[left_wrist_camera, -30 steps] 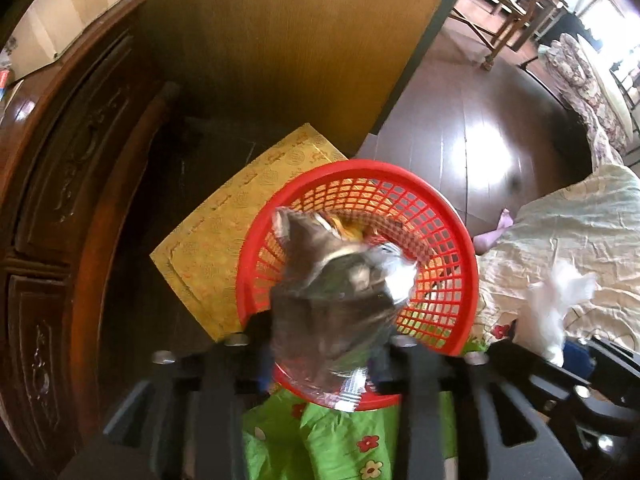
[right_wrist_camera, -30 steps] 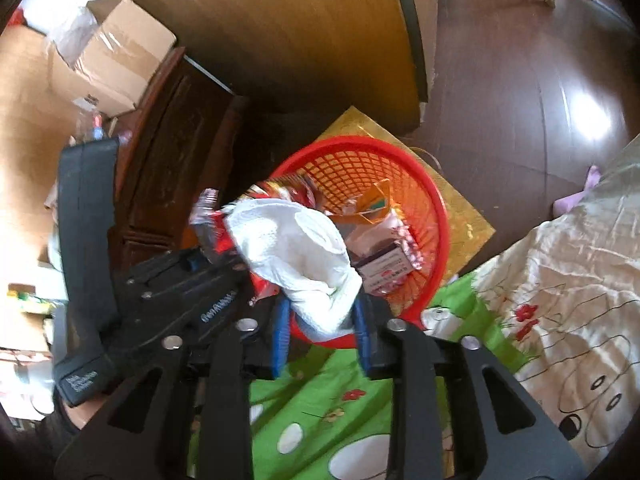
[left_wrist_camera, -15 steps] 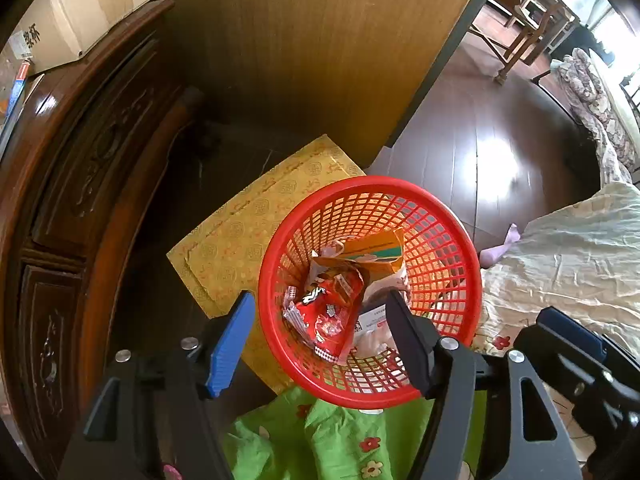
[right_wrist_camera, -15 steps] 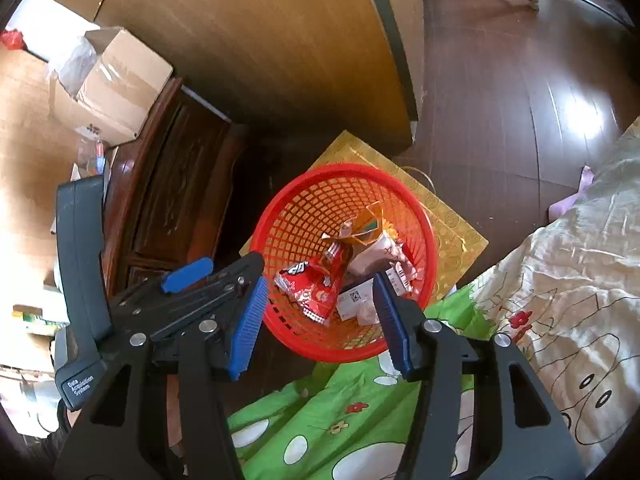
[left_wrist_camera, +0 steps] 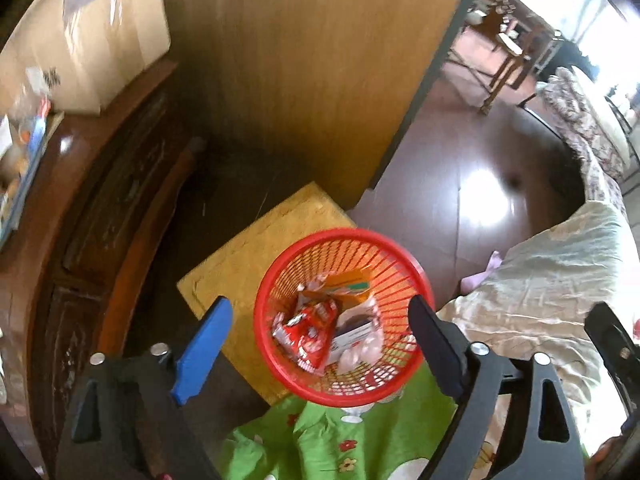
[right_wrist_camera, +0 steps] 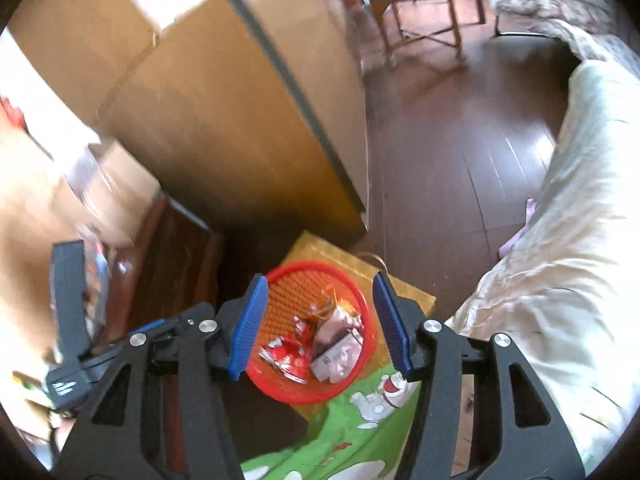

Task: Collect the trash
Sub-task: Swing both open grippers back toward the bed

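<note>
The silver wrapper and the white tissue have left the jaws and the basket now looks smaller and farther below. The left gripper (left_wrist_camera: 320, 320), whose jaws have just been opening, stands spread wide and empty. Beneath it the red basket (left_wrist_camera: 416, 276) holds the trash (left_wrist_camera: 308, 328). The right gripper (right_wrist_camera: 318, 316) is likewise parted, holding nothing.
</note>
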Available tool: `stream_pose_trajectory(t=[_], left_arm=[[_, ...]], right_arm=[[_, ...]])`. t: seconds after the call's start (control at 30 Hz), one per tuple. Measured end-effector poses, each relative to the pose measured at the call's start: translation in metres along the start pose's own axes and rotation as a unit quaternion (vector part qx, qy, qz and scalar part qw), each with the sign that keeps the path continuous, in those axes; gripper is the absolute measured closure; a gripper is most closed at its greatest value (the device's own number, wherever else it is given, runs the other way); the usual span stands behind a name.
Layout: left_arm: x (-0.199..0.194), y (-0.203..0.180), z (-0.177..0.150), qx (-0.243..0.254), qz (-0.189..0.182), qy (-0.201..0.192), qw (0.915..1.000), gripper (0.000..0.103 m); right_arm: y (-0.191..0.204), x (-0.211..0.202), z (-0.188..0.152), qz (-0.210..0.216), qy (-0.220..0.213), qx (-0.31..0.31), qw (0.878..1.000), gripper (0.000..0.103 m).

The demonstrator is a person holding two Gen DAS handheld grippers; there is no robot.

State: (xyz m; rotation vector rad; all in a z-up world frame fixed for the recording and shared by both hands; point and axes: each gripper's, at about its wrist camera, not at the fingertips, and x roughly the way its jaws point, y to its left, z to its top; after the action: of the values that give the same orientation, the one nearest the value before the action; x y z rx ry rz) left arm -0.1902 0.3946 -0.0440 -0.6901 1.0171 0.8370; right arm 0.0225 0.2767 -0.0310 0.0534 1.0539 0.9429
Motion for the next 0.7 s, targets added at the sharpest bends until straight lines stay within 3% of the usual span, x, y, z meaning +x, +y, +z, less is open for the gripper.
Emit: stream_pose_trajectory(t=[0.03,0.1,0.2,0.3,0.4,0.57,0.7], left_arm=[[-0.007,-0.008,-0.001,0.007,-0.005,-0.009,0.9999,0.013],[-0.014,-0.021,-0.001,0.015,-0.011,-0.013,0.9997,0.012],[-0.021,-0.050,-0.008,0.036,-0.029,-0.012,0.9988,0.012],[-0.030,-0.088,-0.019,0.075,-0.045,-0.014,0.9961,0.012],[-0.038,-0.120,-0.029,0.107,-0.053,-0.022,0.9926,0.011],[-0.056,-0.180,-0.047,0.164,-0.075,-0.046,0.9824,0.011],[-0.063,-0.228,-0.058,0.194,-0.091,-0.045,0.9756,0.011]], right_arm=[[-0.005,-0.010,0.001,0.005,-0.008,0.007,1.000,0.045],[-0.019,-0.038,0.002,0.013,-0.038,0.023,0.999,0.027],[-0.042,-0.083,0.001,-0.004,-0.086,0.035,0.996,0.018],[-0.074,-0.120,0.000,-0.020,-0.115,0.061,0.991,0.013],[-0.115,-0.157,-0.005,-0.070,-0.147,0.089,0.983,0.011],[-0.171,-0.195,-0.009,-0.122,-0.167,0.103,0.973,0.011],[-0.214,-0.216,-0.011,-0.138,-0.172,0.130,0.967,0.011]])
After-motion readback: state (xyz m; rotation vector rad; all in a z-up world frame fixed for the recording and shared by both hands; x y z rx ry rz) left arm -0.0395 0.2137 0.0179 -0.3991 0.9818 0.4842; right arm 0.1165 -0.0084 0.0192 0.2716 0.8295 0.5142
